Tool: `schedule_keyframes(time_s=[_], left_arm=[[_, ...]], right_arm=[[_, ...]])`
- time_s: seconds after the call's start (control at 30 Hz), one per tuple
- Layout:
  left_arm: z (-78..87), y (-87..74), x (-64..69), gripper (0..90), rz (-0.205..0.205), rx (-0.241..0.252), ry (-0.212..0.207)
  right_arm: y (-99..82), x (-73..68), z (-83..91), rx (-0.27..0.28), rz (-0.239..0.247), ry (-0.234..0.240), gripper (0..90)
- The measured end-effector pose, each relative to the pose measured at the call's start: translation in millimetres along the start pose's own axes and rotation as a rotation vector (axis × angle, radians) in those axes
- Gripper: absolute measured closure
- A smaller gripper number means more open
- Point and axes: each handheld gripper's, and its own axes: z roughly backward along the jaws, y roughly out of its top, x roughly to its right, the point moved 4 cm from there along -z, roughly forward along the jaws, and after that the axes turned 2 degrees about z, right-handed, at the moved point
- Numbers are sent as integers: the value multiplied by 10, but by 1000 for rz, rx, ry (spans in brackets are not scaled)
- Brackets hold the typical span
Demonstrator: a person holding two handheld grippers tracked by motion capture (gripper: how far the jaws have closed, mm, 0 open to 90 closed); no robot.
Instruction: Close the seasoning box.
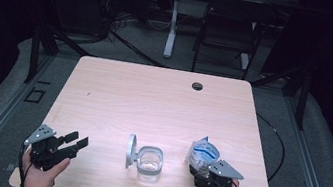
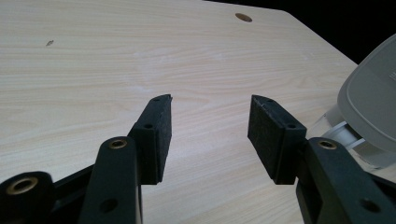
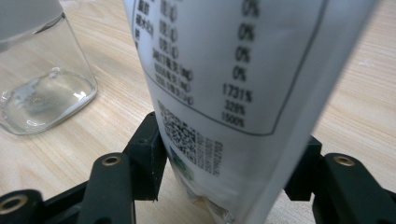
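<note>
- The white printed pouch (image 3: 233, 84) stands upright between the right hand-held gripper (image 1: 212, 174)'s jaws, just right of the glass jar (image 1: 149, 163).
- That jar's hinged lid (image 1: 130, 150) is open.
- The left hand-held gripper (image 2: 210, 135), left of the jar, gapes wide, empty over the table (image 1: 153, 101).

The tabletop (image 1: 118, 96) is pale wood grain with a round cable hole (image 1: 197, 86) toward one o'clock near its far edge and a small dark fleck (image 1: 88, 94) at ten o'clock. Beyond it, at twelve o'clock, stand a white desk leg (image 1: 172, 23) and a black chair (image 1: 228, 27) just beside it on grey floor (image 1: 126, 46), with cables (image 1: 120, 20) at eleven.
</note>
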Motion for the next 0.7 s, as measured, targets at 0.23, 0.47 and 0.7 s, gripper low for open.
schedule_keyframes(time_s=[0.23,0.47,0.7], left_arm=[[1,-2,-2,503,1,1,1],[-4,-7,-1,502,-4,-5,0],[-12,-14,2,503,-5,-12,0]], right_arm=[[1,-2,-1,1,-1,-3,435],[15,10,-1,-9,0,9,441],[25,29,15,-26,-3,6,443]])
